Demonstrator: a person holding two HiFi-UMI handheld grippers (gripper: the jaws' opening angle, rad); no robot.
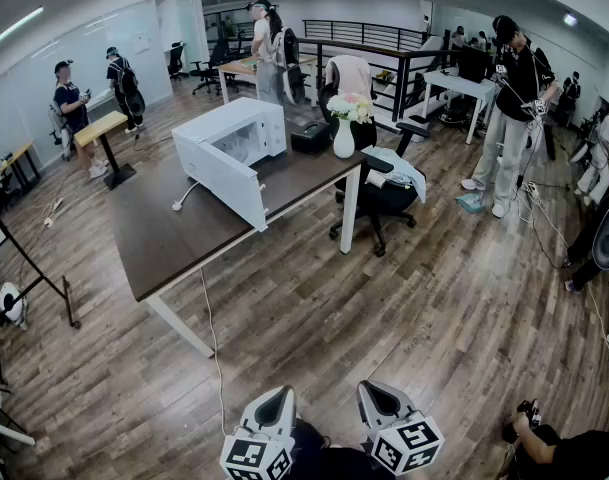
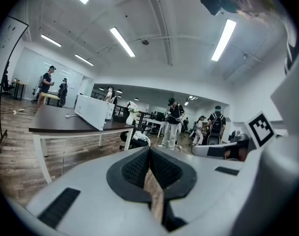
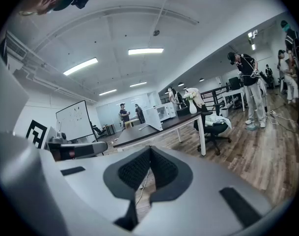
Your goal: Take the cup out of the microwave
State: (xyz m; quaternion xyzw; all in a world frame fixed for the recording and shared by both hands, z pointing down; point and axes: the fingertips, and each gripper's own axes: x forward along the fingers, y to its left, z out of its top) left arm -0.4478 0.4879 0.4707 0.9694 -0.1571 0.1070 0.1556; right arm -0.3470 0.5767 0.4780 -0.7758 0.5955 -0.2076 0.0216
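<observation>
low at the near edge of the head view, the left tool [image 1: 276, 396] and the right tool [image 1: 372, 390] are hanging side by side over the wooden floor [image 1: 414, 308], well apart from the worktop [image 1: 169, 238]. both are pointing forward and slightly down. each tool's own view is showing its two dark ribbed pads pressing together at the tip with nothing lying between them, so both tools are fully closed and carrying nothing.

ahead, the white microwave [image 1: 239, 126] is sitting on the dark worktop, with its door [image 1: 222, 180] hanging wide open toward the near side. the cup is not showing clearly: the cavity is looking pale and too small to read, so i cannot tell whether the cup is standing inside.

a white cable [image 1: 184, 200] is lying on the worktop just beside the door. a white vase [image 1: 344, 140] holding flowers is standing near the far right corner of the worktop, and a black office chair [image 1: 379, 203] is sitting just beyond that corner. several people are standing around the room further back.
</observation>
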